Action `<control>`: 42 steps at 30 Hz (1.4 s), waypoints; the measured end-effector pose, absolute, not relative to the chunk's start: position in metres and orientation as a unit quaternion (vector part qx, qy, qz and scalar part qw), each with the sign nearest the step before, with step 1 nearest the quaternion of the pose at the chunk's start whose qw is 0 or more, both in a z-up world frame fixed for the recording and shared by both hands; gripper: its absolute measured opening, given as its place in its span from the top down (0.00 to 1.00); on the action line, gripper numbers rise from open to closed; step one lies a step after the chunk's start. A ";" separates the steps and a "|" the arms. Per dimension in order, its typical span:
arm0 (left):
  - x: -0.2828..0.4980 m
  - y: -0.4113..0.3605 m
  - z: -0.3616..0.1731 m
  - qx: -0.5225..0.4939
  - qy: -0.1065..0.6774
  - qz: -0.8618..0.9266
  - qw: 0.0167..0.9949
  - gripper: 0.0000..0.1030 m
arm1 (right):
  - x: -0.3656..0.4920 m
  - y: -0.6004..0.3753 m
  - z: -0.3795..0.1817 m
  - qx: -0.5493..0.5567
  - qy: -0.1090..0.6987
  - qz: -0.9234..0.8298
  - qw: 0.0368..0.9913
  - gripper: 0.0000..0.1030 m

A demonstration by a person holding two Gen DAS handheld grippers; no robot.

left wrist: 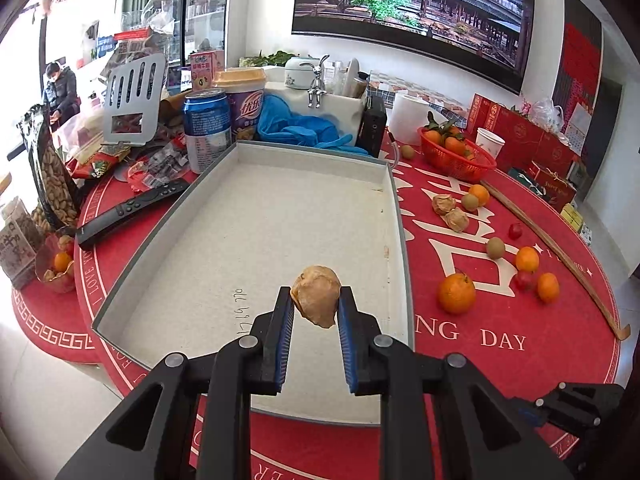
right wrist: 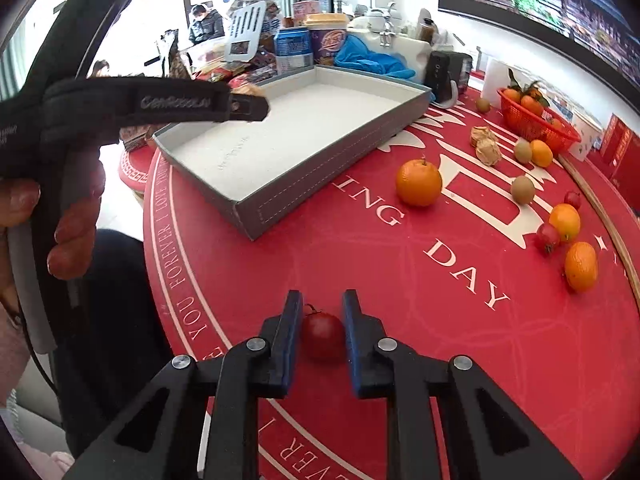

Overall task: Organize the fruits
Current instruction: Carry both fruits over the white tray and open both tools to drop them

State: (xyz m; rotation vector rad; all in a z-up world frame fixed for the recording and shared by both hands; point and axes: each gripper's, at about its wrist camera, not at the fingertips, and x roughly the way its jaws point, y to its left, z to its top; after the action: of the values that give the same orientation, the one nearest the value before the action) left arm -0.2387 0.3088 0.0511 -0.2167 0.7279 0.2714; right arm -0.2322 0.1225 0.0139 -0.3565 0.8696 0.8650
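Note:
My left gripper is shut on a tan papery husked fruit, held above the near end of the grey tray, whose pale floor is bare. My right gripper points down at the red tablecloth, its blue pads pressed against both sides of a small red tomato that rests on the cloth. A large orange, two more husked fruits, kiwis, small oranges and small red fruits lie loose to the right of the tray.
A red basket of oranges stands at the back right. A wooden stick runs along the table's right side. A remote, a blue can, cups, snack bags and a blue cloth crowd the tray's left and far sides.

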 end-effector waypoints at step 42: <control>-0.222 0.383 0.031 -0.147 0.326 0.177 0.917 0.24 | -0.126 0.224 0.091 -0.069 0.423 0.430 0.795 0.04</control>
State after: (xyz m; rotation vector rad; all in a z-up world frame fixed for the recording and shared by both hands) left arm -0.2222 0.3830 0.0311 -0.3016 0.6705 0.3650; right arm -0.1260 0.2236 0.0910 -0.1481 0.9100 0.9235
